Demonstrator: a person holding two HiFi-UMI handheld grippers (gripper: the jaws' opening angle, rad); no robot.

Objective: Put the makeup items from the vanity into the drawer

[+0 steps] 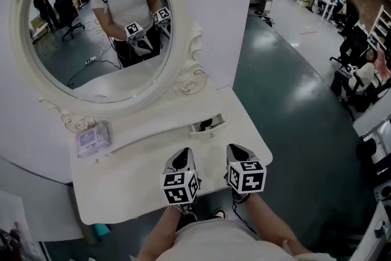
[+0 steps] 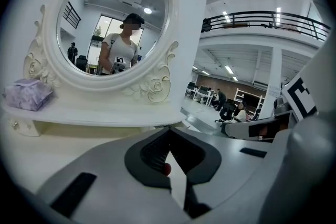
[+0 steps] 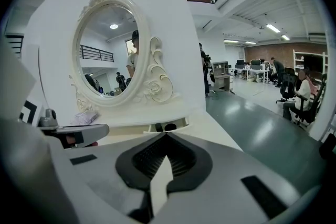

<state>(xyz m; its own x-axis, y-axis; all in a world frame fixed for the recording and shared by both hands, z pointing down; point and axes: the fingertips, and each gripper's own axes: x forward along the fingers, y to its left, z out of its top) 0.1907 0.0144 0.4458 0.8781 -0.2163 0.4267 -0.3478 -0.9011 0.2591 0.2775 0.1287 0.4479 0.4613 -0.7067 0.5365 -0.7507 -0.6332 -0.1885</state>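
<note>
2 grippers are hovering side by side over the vanity [image 1: 116, 183] front edge, left gripper [image 1: 182, 154] and right gripper [image 1: 236, 150] both clenched empty, pointing slightly down. Purple pouch [image 1: 93, 139] is sitting on the left shelf (probably next pick), so jaws are needing opening before reaching; drawer [image 1: 208, 126] is standing ajar beyond the right gripper
</note>
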